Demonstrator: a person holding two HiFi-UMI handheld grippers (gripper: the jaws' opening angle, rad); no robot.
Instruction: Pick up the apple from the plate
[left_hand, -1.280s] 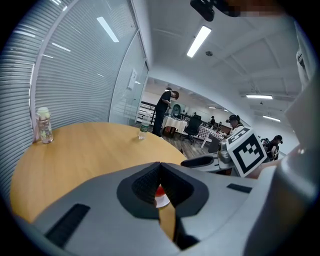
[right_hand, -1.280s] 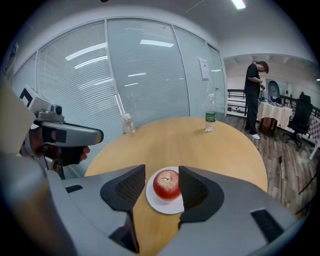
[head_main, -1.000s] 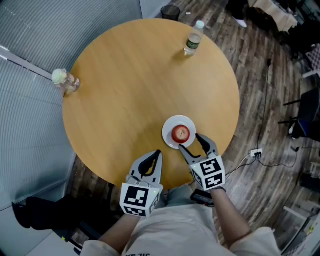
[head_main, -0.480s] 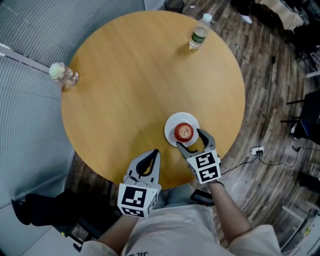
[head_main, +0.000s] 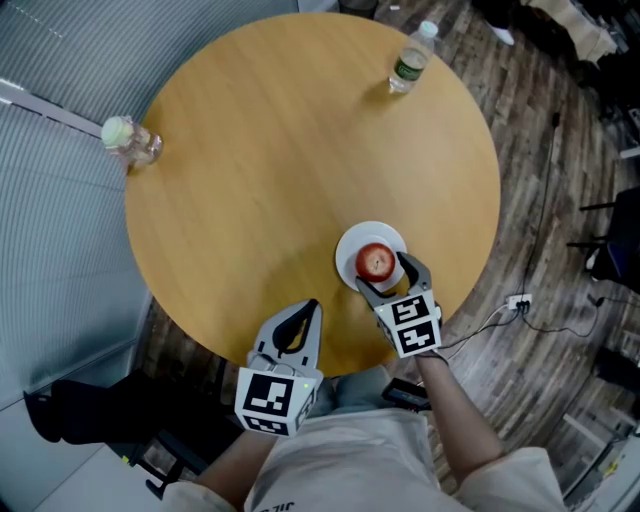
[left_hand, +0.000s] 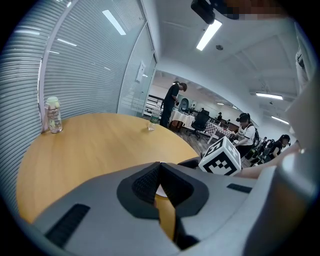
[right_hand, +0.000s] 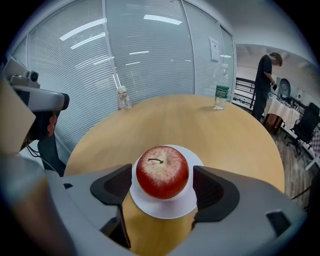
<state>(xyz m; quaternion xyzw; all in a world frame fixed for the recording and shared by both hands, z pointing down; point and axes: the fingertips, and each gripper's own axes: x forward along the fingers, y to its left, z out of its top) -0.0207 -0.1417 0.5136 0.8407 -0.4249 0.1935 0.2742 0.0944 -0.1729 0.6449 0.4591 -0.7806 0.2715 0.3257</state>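
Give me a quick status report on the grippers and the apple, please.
Right gripper, jaws opening either side of apple, not gripping. Left gripper shut, empty. Apple upright on plate. Nothing in the way.

Round wooden table (head_main: 250, 150) (plank floor (head_main: 540, 130))

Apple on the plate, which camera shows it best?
The right gripper view: the apple fills the centre, stem up on the white plate, between the right gripper's opening jaws, untouched. The head view shows the apple small from above. The left gripper view does not show it.
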